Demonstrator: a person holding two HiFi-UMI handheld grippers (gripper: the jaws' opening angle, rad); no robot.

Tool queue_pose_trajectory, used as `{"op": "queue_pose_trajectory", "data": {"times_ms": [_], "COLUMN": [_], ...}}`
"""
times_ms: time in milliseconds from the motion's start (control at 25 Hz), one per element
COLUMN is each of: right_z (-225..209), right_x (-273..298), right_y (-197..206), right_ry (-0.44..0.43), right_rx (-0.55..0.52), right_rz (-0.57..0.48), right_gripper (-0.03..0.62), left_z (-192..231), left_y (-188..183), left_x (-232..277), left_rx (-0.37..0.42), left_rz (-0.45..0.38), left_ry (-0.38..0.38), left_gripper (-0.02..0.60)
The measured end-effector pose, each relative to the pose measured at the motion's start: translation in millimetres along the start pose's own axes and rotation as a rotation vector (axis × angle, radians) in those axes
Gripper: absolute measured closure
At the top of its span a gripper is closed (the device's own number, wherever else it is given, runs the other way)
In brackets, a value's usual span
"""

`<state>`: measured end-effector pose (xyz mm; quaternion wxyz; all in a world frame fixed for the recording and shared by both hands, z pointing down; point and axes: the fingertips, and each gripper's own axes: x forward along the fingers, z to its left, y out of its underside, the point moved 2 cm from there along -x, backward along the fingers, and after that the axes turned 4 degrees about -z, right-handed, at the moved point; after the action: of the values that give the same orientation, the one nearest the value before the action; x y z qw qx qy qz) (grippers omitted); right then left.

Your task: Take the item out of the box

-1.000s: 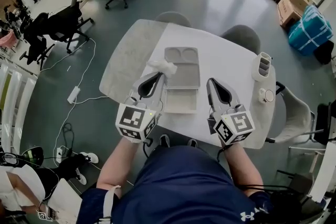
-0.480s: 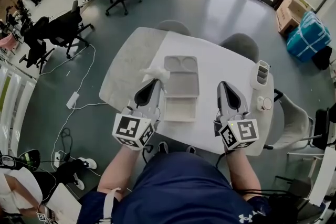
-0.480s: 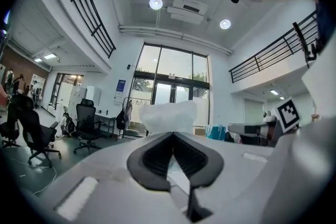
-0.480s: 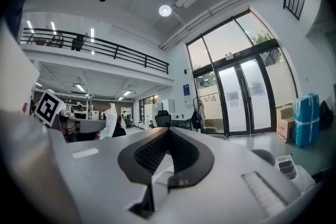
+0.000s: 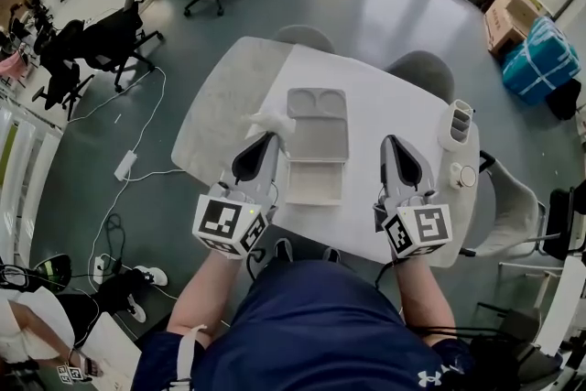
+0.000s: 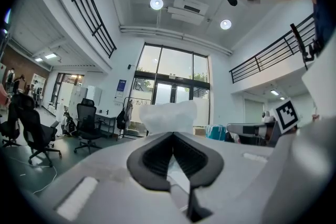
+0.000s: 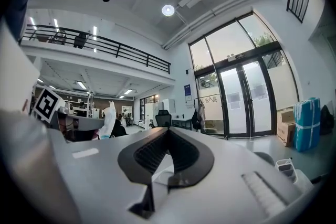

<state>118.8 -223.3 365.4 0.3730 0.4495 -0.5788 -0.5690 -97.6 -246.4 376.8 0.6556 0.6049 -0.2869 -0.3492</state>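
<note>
The grey box lies open in the middle of the white table, its lid folded back with two round hollows at the far end. The base looks empty. My left gripper hovers at the box's left side, shut on a crumpled white item that sticks out past its tips. In the left gripper view the white item stands up above the closed left gripper. My right gripper is right of the box, shut with nothing in it; its own view shows the right gripper with jaws together.
A white holder with slots and a small round object stand at the table's right edge. Two grey chairs are tucked in at the far side. Black office chairs and cables lie on the floor to the left.
My right gripper has moved to the right, away from the box. The left gripper has drawn slightly back, still holding the white item.
</note>
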Motion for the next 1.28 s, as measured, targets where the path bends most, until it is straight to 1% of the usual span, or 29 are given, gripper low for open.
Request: {"op": "queue_pose_trajectory", "data": {"times_ms": [280,800,1280], "right_z": [6.7,-2.4,0.7], "right_x": [-1.7,-5.4,-7.1], "right_y": [0.6,2.4,3.7], "right_ry": [-0.010,0.020,0.023], "right_rx": [-0.037,-0.024,-0.017], "right_rz": [0.008,0.005,-0.001], "right_gripper": [0.592,0.592,0.592], "left_z": [3.2,-1.3,1.3], "left_y": [7.0,10.0,11.3], "left_x": [-2.2,2.2,-2.0], "left_rx": [0.002,0.006,0.001], "left_rz": [0.021,0.023,0.015], "left_ry": [-0.001,0.011,0.007], "left_gripper": [0.578,0.578,0.578]}}
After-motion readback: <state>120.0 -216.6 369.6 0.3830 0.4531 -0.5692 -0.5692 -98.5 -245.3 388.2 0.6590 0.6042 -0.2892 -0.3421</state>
